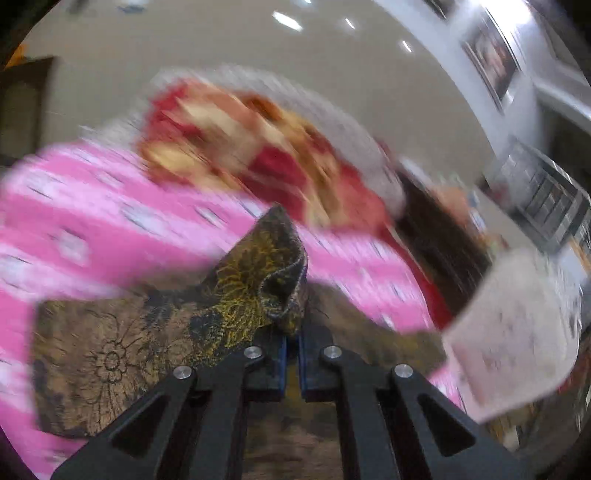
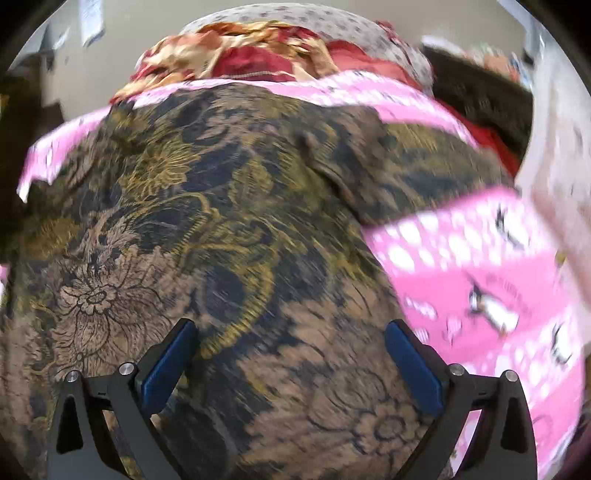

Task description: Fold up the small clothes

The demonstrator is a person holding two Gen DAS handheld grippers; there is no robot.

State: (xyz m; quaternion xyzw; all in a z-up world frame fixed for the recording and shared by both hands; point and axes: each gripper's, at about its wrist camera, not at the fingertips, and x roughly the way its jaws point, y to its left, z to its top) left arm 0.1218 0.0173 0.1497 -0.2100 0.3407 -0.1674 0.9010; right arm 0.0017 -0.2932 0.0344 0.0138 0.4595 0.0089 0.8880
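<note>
The left claw (image 1: 291, 343) is clamping shut on a fold of the brown floral garment (image 1: 122, 350), its blue pads pressed together with only the cloth between them. The pinched corner is standing up in a curl just beyond the claw tips, showing dark fabric with yellow flower lines. The rest of the garment is trailing off to the left and lying partly on the pink patterned sheet (image 1: 92, 221) that is covering the bed.

The right claw (image 2: 291, 354) is standing wide open, its two blue pads (image 2: 166, 365) well apart and gripping nothing. It is hanging over the same brown floral garment (image 2: 221, 221), which is spreading across most of that view with a raised ridge running toward the far right. Whether the pads are touching the cloth I cannot tell.

At the far side of the bed, a red and cream floral cloth (image 2: 240, 55) is lying bunched against a pale spotted pillow (image 2: 332, 26). On the right, a white printed cloth (image 1: 517, 339) is showing at the edge, heavily blurred. The left view is smeared throughout.
</note>
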